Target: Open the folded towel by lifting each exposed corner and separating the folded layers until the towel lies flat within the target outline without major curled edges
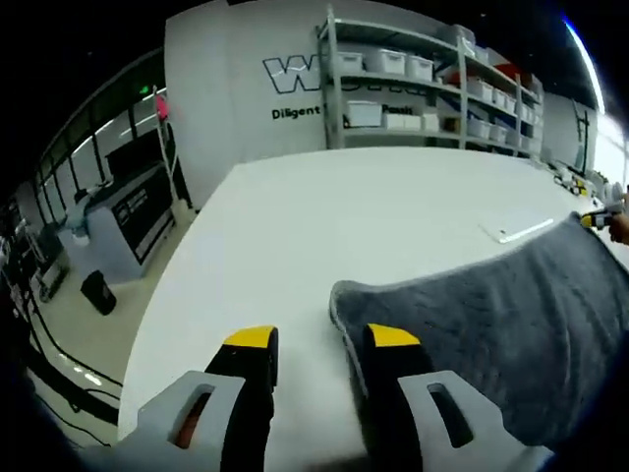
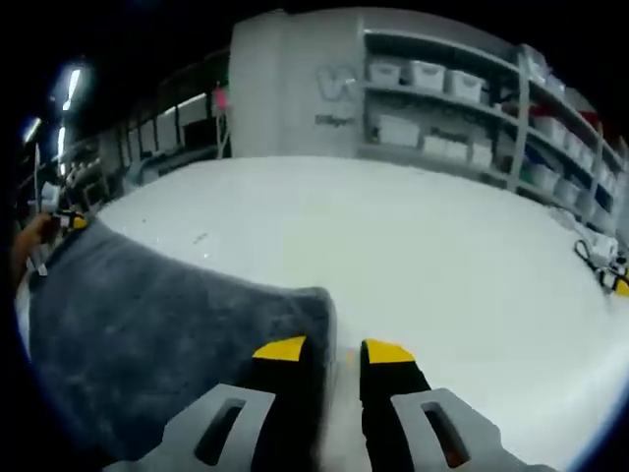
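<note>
In the left gripper view, the left tongs (image 1: 319, 339) are seen spread, with the corner of the grey towel (image 1: 491, 324) lying at the right jaw; whether anything is actually pinched can't be told. The towel is spread over the white tabletop (image 1: 324, 226), toward its near edge. "Diligent" can be read on the back wall (image 1: 246, 88), under big cut-off letters.

In the right gripper view, the right tongs (image 2: 334, 349) are nearly pressed together at the towel's other corner, grip unclear. Looks like the spreading step; next, both corners probably get pulled apart and flattened.
</note>
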A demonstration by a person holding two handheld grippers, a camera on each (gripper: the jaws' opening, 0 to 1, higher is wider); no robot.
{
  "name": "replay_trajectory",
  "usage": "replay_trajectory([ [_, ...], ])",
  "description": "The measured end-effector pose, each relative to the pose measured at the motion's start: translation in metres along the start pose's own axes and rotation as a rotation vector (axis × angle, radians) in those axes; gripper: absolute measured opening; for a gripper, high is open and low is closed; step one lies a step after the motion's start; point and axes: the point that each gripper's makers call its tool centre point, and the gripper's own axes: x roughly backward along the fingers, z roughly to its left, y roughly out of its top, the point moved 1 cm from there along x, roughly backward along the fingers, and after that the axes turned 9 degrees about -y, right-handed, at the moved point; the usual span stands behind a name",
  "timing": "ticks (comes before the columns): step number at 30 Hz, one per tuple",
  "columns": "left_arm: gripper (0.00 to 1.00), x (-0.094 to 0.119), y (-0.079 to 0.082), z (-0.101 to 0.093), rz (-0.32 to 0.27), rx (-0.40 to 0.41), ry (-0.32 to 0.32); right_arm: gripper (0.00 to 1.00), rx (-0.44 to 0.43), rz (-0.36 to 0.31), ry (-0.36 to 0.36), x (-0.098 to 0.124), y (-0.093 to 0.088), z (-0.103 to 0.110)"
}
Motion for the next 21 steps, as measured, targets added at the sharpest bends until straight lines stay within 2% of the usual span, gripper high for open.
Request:
replay_trajectory([
  [1,0.3,0.001,-0.002,0.004,0.013,-0.021,0.02,0.09,-0.01,-0.03,0.012,0.0,0.004,0.005],
  [4,0.26,0.001,-0.003,0.008,0.018,-0.037,0.031,0.06,-0.005,-0.028,0.011,0.002,0.004,0.015],
  [7,0.22,0.0,-0.007,0.009,0.03,-0.01,0.017,0.03,-0.003,-0.026,0.012,0.001,0.005,0.016],
  [9,0.22,-0.001,-0.009,0.006,0.03,0.013,-0.002,0.0,0.007,-0.03,0.003,0.0,0.006,0.016],
  [11,0.29,-0.004,-0.005,0.0,-0.011,0.043,-0.042,0.0,0.007,-0.029,0.002,0.0,0.005,0.017],
  [12,0.34,-0.005,0.001,-0.005,-0.054,0.059,-0.072,0.01,0.005,-0.03,-0.001,0.0,0.005,0.017],
  [13,0.34,-0.005,0.004,-0.006,-0.077,0.073,-0.078,0.01,0.005,-0.03,-0.005,0.0,0.005,0.016],
  [16,0.17,-0.009,0.0,0.0,-0.048,0.025,-0.037,0.0,0.025,-0.036,-0.014,-0.001,0.005,0.016],
  [18,0.14,-0.016,-0.005,0.0,-0.032,0.029,-0.042,0.0,0.021,-0.036,-0.011,-0.001,0.005,0.016],
  [21,0.03,-0.019,-0.012,-0.004,-0.016,0.003,-0.056,0.0,0.02,-0.047,-0.005,-0.003,0.006,0.017],
])
